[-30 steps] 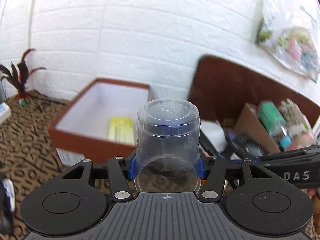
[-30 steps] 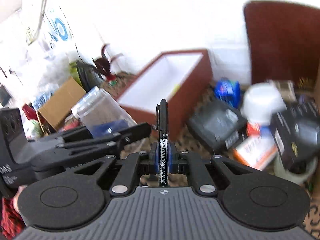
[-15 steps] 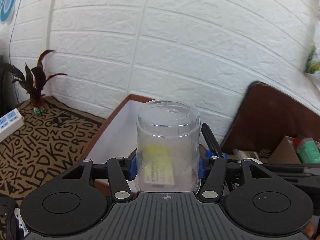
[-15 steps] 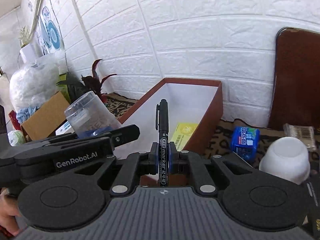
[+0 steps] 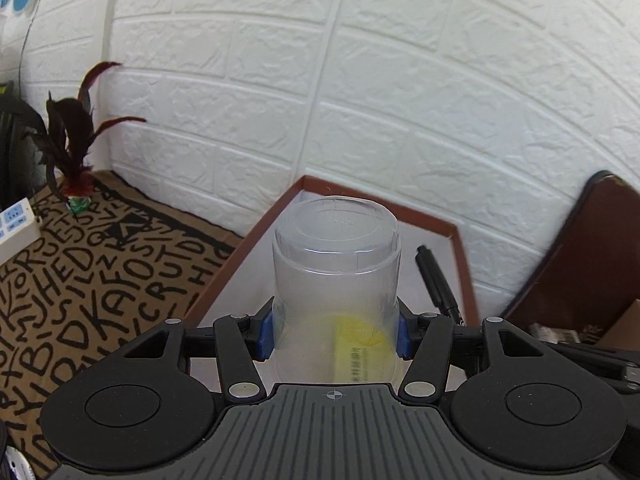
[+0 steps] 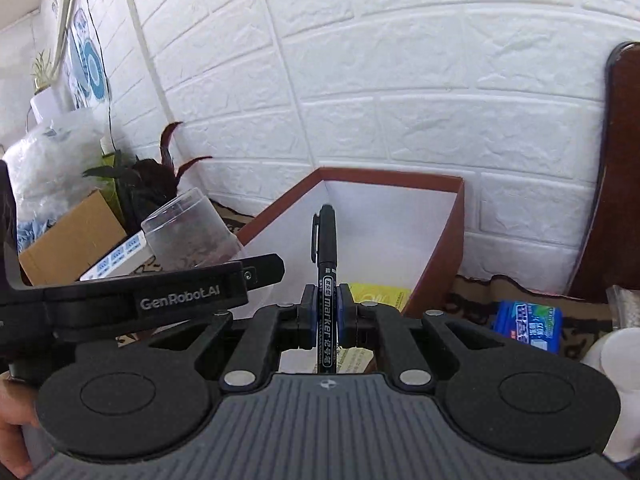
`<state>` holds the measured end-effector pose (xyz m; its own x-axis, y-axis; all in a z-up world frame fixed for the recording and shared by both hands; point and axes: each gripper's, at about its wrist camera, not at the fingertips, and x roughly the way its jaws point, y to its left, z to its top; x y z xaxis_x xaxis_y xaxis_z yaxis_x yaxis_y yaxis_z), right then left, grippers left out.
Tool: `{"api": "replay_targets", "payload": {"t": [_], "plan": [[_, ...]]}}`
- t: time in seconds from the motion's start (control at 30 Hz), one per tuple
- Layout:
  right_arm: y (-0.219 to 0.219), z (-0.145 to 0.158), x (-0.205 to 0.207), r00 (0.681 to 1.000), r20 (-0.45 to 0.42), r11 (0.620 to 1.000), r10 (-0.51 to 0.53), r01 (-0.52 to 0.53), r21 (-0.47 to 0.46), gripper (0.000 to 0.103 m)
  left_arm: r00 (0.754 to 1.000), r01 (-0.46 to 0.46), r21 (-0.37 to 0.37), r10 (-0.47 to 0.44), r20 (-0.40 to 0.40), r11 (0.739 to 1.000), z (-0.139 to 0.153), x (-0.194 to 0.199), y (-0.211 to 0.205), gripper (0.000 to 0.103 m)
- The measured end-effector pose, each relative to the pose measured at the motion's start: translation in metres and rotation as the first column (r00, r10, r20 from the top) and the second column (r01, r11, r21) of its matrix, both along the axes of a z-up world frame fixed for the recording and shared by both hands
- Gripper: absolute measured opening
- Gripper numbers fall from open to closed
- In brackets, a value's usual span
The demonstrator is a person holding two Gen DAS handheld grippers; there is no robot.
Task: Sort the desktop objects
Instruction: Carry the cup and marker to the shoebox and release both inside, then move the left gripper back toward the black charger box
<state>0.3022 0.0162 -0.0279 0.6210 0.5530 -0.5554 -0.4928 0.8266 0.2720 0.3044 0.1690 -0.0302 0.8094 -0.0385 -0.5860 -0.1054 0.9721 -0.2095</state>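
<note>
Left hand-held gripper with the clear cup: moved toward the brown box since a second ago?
Yes. The left hand-held gripper, shut on the clear cup, has closed in on the brown box, which now sits directly beneath it.

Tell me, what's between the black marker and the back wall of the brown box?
Only bare white box floor, in the right wrist view. The marker sits in the right gripper; the brown box has a yellow packet nearer the camera.

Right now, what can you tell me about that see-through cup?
The cup is clear, slightly frosted plastic, round, with a stepped, narrower base. It is held sideways, base pointing away from the left wrist camera, so you look through its open mouth. The left gripper is shut on it, blue pads pressing both sides near the mouth. It looks empty and hangs over the brown box, whose yellow packet shows through its wall. In the right wrist view it pokes out beside the marker.
</note>
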Motion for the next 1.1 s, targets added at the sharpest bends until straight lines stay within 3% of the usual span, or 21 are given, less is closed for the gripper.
{"api": "replay_targets", "payload": {"t": [0.23,0.27,0.3,0.33,0.37,0.4,0.43,0.47,0.57,0.7,0.97,1.1], "plan": [[0.021,-0.025,0.013,1.0,-0.023,0.993,0.017,-0.02,-0.114,0.011,0.999,0.008,0.026,-0.007,-0.05,1.0,-0.023,0.016,0.004,0.057],[0.022,-0.026,0.013,0.999,-0.021,0.993,0.024,-0.026,-0.118,0.011,0.999,0.009,0.027,-0.007,-0.048,1.0,-0.024,0.017,0.005,0.06],[0.025,-0.026,0.013,0.999,-0.021,0.991,0.036,-0.038,-0.127,0.011,0.999,0.012,0.026,-0.012,-0.035,1.0,-0.025,0.015,0.005,0.075],[0.027,-0.026,0.012,0.999,-0.022,0.989,0.046,-0.048,-0.137,0.011,1.0,0.013,0.024,-0.012,-0.013,1.0,-0.025,0.013,0.005,0.079],[0.028,-0.026,0.01,0.999,-0.01,0.988,0.049,-0.05,-0.145,0.019,1.0,0.032,0.012,-0.032,0.0,0.999,-0.024,0.01,0.004,0.086],[0.028,-0.024,0.007,0.999,0.006,0.988,0.053,-0.052,-0.148,0.039,0.998,0.06,-0.004,-0.06,-0.003,0.998,-0.023,0.008,0.002,0.096],[0.027,-0.021,0.005,0.999,0.023,0.987,0.048,-0.044,-0.153,0.05,0.997,0.071,-0.015,-0.071,0.0,0.997,-0.021,0.005,0.0,0.103],[0.027,-0.018,0.003,0.998,0.037,0.985,0.044,-0.038,-0.165,0.064,0.998,0.063,-0.015,-0.063,0.005,0.998,-0.018,0.001,-0.002,0.103],[0.021,-0.008,-0.008,0.996,0.063,0.986,0.059,-0.049,-0.161,0.068,0.997,0.078,-0.025,-0.078,0.023,0.997,-0.009,-0.01,-0.005,0.103],[0.008,0.006,-0.023,0.997,0.056,0.983,0.056,-0.046,-0.176,0.085,0.997,0.077,-0.058,-0.078,-0.002,0.995,-0.001,-0.026,-0.009,0.103],[-0.047,0.047,-0.066,0.999,-0.032,0.987,0.008,-0.013,-0.159,0.088,0.994,0.112,-0.087,-0.112,0.003,0.99,0.042,-0.082,-0.047,0.103],[-0.082,0.083,-0.09,0.995,-0.099,0.991,-0.03,0.016,-0.134,0.089,0.991,0.128,-0.103,-0.122,0.062,0.986,0.079,-0.117,-0.069,0.103]]}}
